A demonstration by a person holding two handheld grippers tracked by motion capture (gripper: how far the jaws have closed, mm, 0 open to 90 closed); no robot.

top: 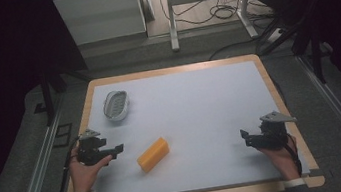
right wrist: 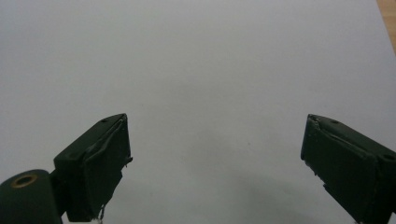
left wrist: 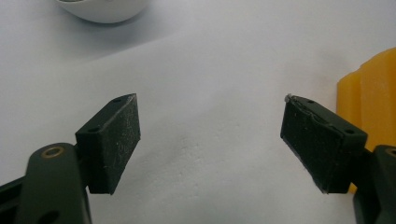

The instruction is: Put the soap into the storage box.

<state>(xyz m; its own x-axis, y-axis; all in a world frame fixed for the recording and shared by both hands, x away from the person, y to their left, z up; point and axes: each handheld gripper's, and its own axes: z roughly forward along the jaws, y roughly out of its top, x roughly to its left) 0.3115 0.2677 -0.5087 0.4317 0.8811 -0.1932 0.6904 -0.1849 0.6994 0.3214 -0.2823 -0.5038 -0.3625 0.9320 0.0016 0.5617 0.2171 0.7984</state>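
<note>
A waxy yellow rectangular block (top: 153, 154) and what looks like a ridged white oval dish (top: 115, 104) lie on the matte white desk (top: 200, 107); the left gripper (left wrist: 210, 140) and the right gripper (right wrist: 217, 158) have their fingers spread wide, empty.

Your left gripper (left wrist: 210, 140) has its jaws spread wide, nothing between them but bare white table surface (left wrist: 210, 70). Black pads (left wrist: 114, 142) rise from the lower left and lower right of the frame. Orange-yellow block (left wrist: 373, 98) at the right edge, partly hidden behind the right jaw. White rounded dish (left wrist: 105, 10) cut off at the top left, well apart from the jaws.
</note>
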